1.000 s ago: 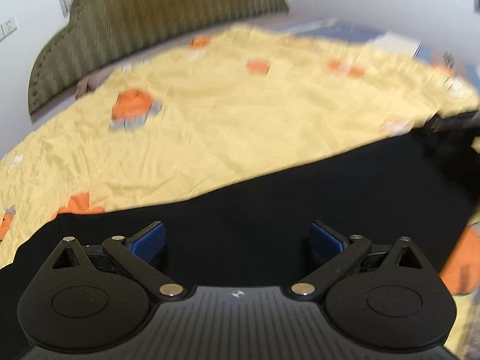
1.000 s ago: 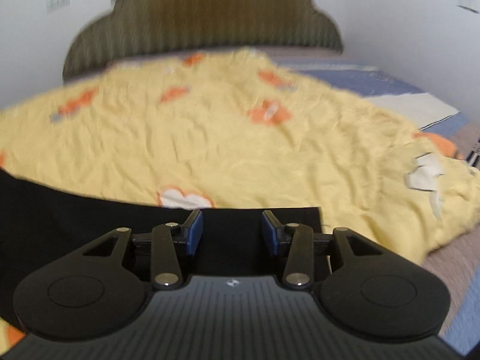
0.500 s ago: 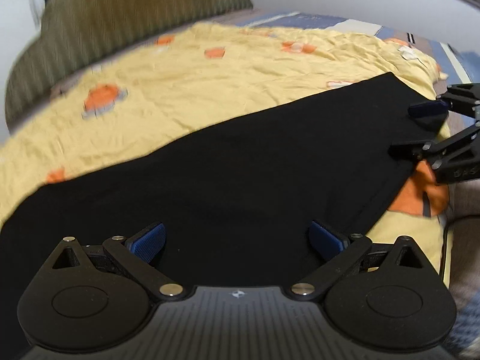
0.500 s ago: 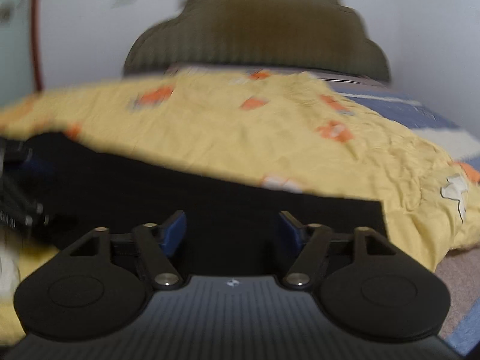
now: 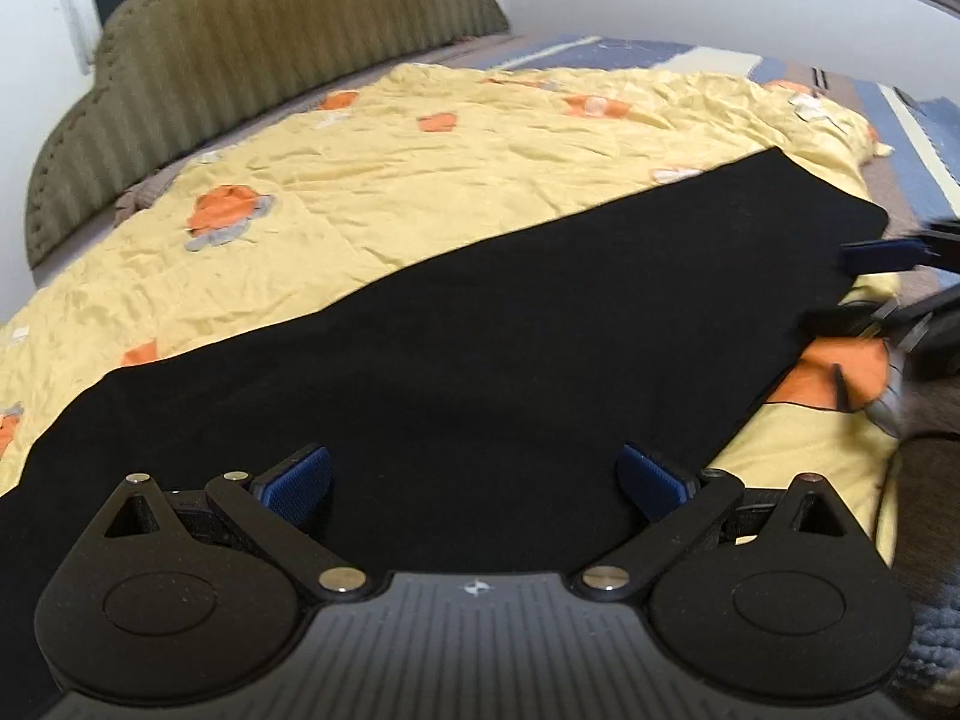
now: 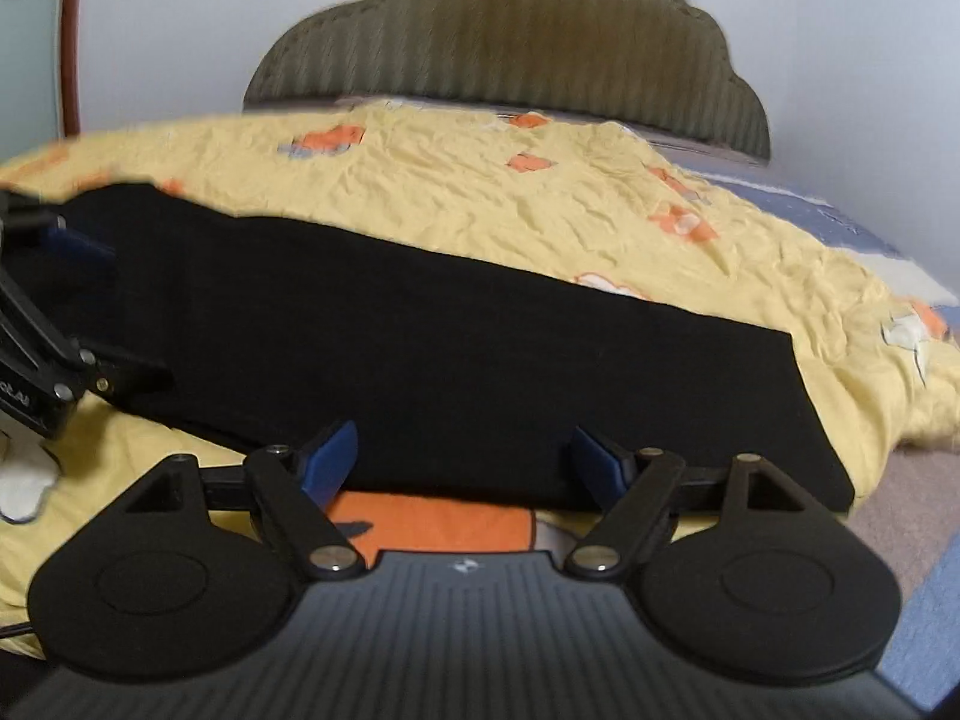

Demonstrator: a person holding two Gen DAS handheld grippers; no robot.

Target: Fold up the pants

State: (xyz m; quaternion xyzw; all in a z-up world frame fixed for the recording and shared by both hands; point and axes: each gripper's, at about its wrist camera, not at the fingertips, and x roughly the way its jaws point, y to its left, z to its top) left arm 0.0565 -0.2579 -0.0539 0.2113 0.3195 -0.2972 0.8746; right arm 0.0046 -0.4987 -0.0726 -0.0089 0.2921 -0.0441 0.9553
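Black pants point(image 5: 480, 348) lie flat as a long band across the yellow quilt point(image 5: 420, 180); they also show in the right wrist view point(image 6: 450, 348). My left gripper point(image 5: 474, 477) is open and empty, just above one end of the pants. My right gripper point(image 6: 465, 459) is open and empty at the near edge of the other end. Each gripper shows in the other's view: the right one point(image 5: 864, 288) at the far right end, the left one point(image 6: 78, 312) at the far left end, both open.
The quilt with orange patches covers a bed with an olive padded headboard point(image 5: 240, 42) against white walls. A blue and grey striped sheet point(image 6: 840, 216) shows past the quilt. The bed's right edge point(image 6: 912, 480) drops off beside the pants' end.
Both grippers have pulled back and turned, so more of the pants shows. The right gripper's jaws have opened wider. The pants lie still.
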